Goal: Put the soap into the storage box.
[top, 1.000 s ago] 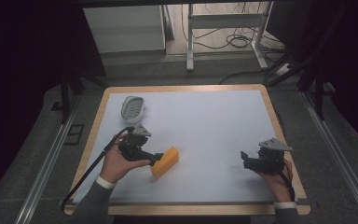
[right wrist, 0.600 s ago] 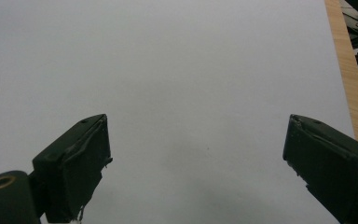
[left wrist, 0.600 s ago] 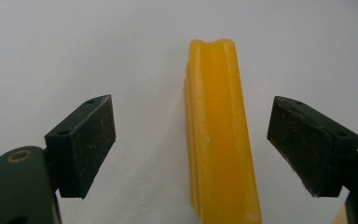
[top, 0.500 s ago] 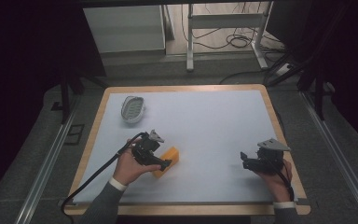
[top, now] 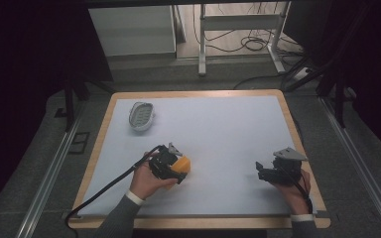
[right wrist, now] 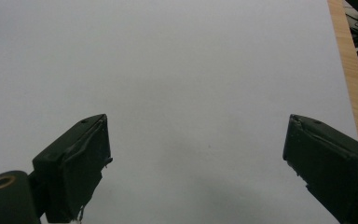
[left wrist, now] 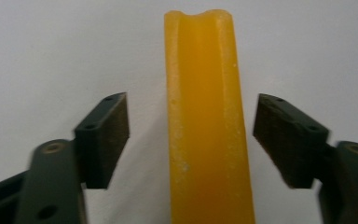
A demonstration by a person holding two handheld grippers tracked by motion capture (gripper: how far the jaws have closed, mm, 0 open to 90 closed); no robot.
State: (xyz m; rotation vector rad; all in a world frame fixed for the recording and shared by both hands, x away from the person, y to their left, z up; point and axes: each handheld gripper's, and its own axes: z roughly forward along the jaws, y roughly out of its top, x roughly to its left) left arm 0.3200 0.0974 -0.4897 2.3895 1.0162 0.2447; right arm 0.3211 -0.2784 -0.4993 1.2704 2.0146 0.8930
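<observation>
Now we have our left tongs [top: 178,174] lowered over the yellow bar [left wrist: 208,121], which lies flat on the white counter [top: 228,134] and runs lengthwise straight between the two jaws. In the left gripper view the bar fills the middle of the gap, and a strip of white counter shows on each side of it, between the bar and each dark pad. So the pads [left wrist: 117,122] are not pressing on it: our left tongs are released, though their jaws have just been closing in around the bar. The far end of the bar reaches out beyond the jaw tips, and its upper face shows a shallow groove along its length. In the high view the bar [top: 182,164] peeks out as an orange-yellow block just past the black body of the left tongs, with our left hand [top: 146,181] wrapped round the handle and the cable trailing back toward us over the near edge.

Our right tongs [top: 259,171] sit well apart from the bar, off to the other side of the counter, held in our right hand [top: 290,187]. Their jaws stand wide, released, with bare white counter between them in the right gripper view.

Farther out from the left tongs, near the far left corner of the counter, lies a small pale oval dish [top: 141,115].
</observation>
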